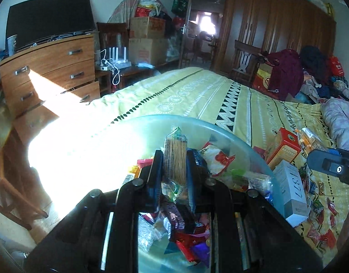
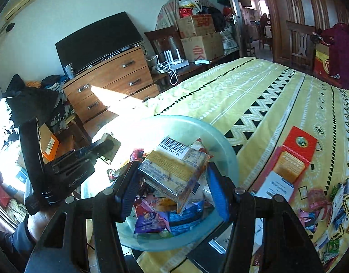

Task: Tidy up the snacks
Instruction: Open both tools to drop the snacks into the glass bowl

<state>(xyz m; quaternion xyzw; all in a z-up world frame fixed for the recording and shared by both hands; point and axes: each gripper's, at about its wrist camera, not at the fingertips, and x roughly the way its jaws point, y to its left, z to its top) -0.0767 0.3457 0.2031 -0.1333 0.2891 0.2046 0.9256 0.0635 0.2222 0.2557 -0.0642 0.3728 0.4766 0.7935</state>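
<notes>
Above the glass bowl (image 1: pixel 220 132), left jaws clench an upright cracker sleeve (image 1: pixel 175 157); right jaws pinch a tilted biscuit pack (image 2: pixel 174 170).

- The far half of the yellow patterned bed (image 2: pixel 254 86) lies bare, open for passing.
- The pale blue translucent plastic bowl (image 2: pixel 229 150) is heaped with wrapped snacks, blocking the near middle.
- The red-and-orange cardboard box (image 2: pixel 297 152) and scattered small wrappers (image 2: pixel 322 207) crowd the near right.

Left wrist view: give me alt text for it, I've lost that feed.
The left gripper is shut on a clear pack of crackers, held upright over a pale glass bowl full of wrapped snacks on a yellow patterned bedspread. To the right, boxes and loose sweets lie on the bed, and the right gripper shows at the edge.
</notes>
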